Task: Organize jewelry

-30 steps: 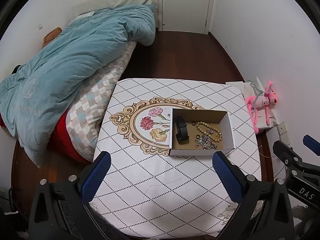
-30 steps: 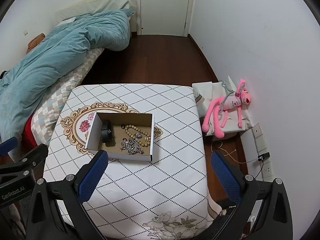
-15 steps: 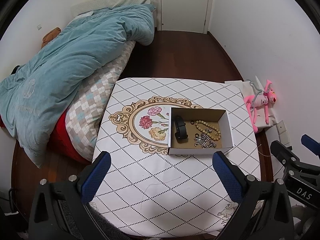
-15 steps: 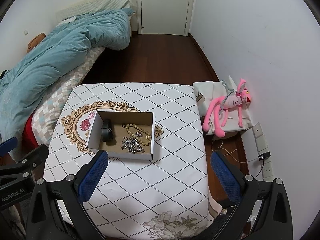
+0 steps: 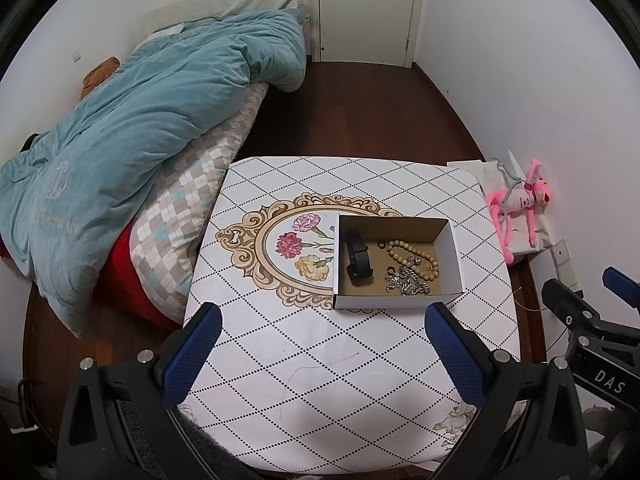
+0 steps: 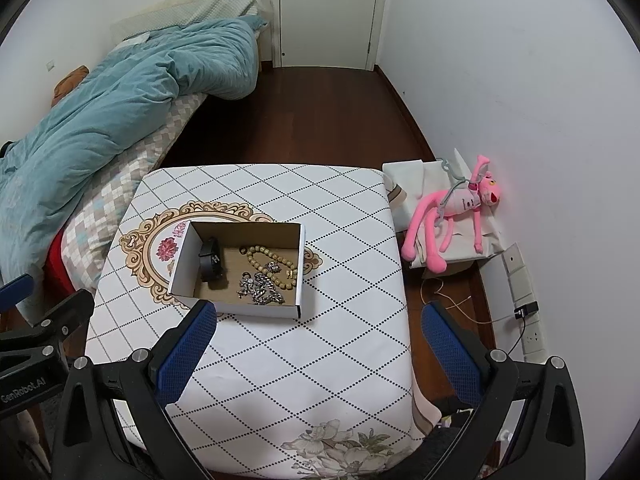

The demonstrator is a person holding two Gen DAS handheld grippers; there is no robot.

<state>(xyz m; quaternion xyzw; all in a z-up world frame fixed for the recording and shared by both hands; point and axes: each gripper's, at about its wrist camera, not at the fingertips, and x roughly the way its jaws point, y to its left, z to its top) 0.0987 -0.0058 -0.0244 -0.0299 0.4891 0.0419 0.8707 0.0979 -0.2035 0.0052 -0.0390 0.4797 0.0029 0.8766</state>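
A shallow white cardboard box [image 5: 396,302] [image 6: 256,308] sits on the patterned table [image 5: 320,360] [image 6: 300,360]. Inside lie a black watch band [image 5: 357,258] [image 6: 210,264], a wooden bead bracelet [image 5: 416,258] [image 6: 272,266], a silver chain [image 5: 406,282] [image 6: 260,290] and a small dark ring [image 5: 381,244]. My left gripper [image 5: 320,344] is open and empty, held above the table's near part, in front of the box. My right gripper [image 6: 316,340] is open and empty, held to the right of and nearer than the box.
A bed with a teal duvet [image 5: 140,120] [image 6: 120,100] stands left of the table. A pink plush toy [image 5: 520,200] [image 6: 452,208] lies on white bags by the right wall. Wall sockets [image 6: 520,280] and a closed door [image 5: 364,8] are behind.
Both grippers have drifted slightly back from the table, so the box sits a little further off. Both stay open and empty.
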